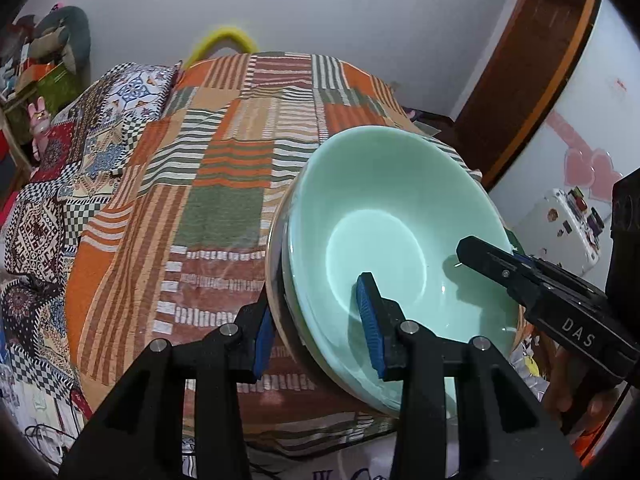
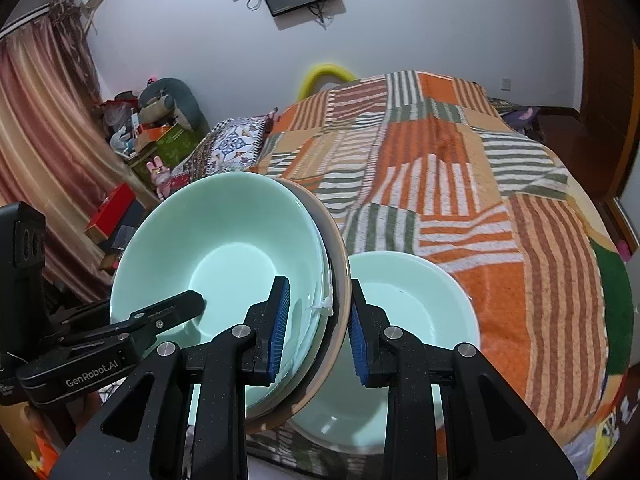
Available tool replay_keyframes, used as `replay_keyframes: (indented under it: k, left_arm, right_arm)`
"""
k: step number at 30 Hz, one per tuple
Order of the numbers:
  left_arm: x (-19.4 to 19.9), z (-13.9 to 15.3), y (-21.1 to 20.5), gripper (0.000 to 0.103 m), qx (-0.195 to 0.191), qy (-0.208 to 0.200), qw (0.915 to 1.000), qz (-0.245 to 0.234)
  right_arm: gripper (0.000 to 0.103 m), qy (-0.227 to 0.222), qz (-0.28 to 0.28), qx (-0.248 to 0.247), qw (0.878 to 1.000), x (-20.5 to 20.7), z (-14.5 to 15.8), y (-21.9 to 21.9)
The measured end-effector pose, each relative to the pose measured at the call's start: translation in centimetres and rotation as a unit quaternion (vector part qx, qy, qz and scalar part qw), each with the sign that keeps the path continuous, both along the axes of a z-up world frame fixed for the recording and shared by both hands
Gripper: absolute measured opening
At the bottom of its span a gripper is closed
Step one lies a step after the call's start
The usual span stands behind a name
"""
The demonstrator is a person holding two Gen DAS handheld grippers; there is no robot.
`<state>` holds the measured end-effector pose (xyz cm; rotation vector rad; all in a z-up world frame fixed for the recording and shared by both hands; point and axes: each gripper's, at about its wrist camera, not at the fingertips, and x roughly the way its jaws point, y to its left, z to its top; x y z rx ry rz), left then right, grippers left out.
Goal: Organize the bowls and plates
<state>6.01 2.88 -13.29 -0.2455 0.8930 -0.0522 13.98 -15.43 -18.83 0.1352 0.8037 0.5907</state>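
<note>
In the right wrist view, the left gripper (image 2: 200,300) reaches in from the lower left, pinching the green bowl stack (image 2: 224,240). In the middle, the right gripper (image 2: 316,320) pinches its rim. Another green bowl (image 2: 420,304) sits lower right on the striped blanket (image 2: 500,208).

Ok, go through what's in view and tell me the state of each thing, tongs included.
Stack of green bowls: lifted, tilted, held on both sides.
Tan plate under the stack: gripped with it.
Left tongs: shut on the stack's rim.
Right tongs: shut on the opposite rim.
Second green bowl: upright on the bedspread.
</note>
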Motion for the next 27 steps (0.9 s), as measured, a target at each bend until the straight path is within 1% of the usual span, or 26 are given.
replay_keyframes:
  k: [6, 13, 27]
  left_arm:
    - [0.5, -0.3, -1.4, 0.039, 0.003, 0.006, 0.9998, -0.016]
    - [1.1, -1.4, -3.2, 0.04, 0.01, 0.024, 0.999, -0.037]
    - [3.0, -3.7, -4.8, 0.04, 0.009, 0.053, 0.9968, -0.059]
  right_arm:
    - [0.026, 0.004, -0.015, 0.002, 1.0, -0.3, -0.3, -1.6]
    - [0.026, 0.019, -0.033, 0.002, 0.999, -0.4, -1.4, -3.2]
    - [0.026, 0.047, -0.054, -0.004, 0.997, 0.0, -3.1, -4.9]
